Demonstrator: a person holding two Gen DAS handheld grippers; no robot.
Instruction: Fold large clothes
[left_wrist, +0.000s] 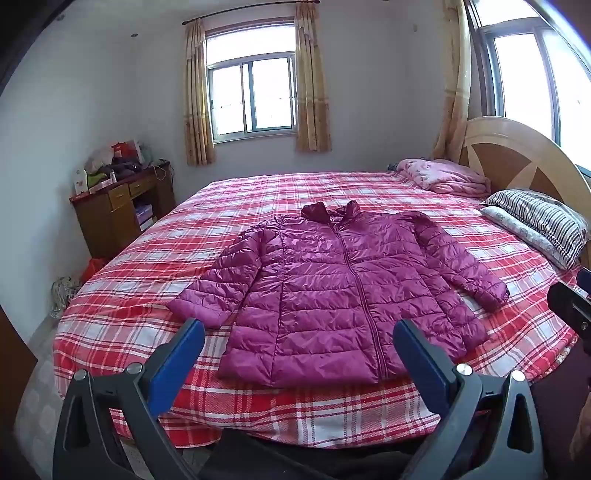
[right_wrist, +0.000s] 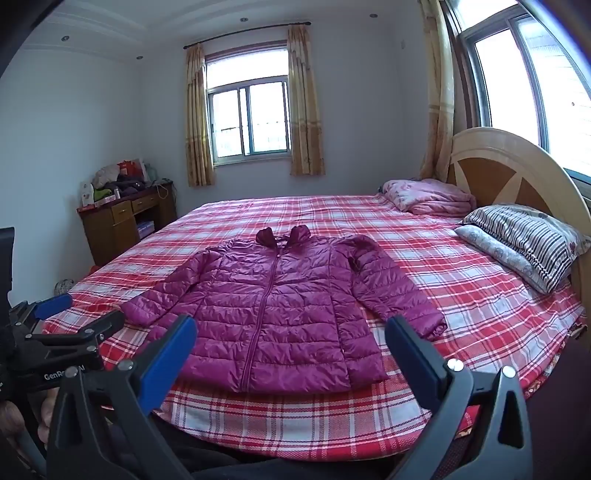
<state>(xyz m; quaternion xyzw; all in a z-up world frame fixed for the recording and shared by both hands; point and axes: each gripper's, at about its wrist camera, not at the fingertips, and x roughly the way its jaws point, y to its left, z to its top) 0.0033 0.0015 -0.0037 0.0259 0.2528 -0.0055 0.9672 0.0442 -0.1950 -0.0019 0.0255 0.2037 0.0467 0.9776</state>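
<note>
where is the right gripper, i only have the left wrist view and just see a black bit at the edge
observer: the right gripper is open, nothing between its fingers, aimed at the jacket.
operator: what part does it line up with
observer: its right finger sits in line with the cuff on the pillow side.
</note>
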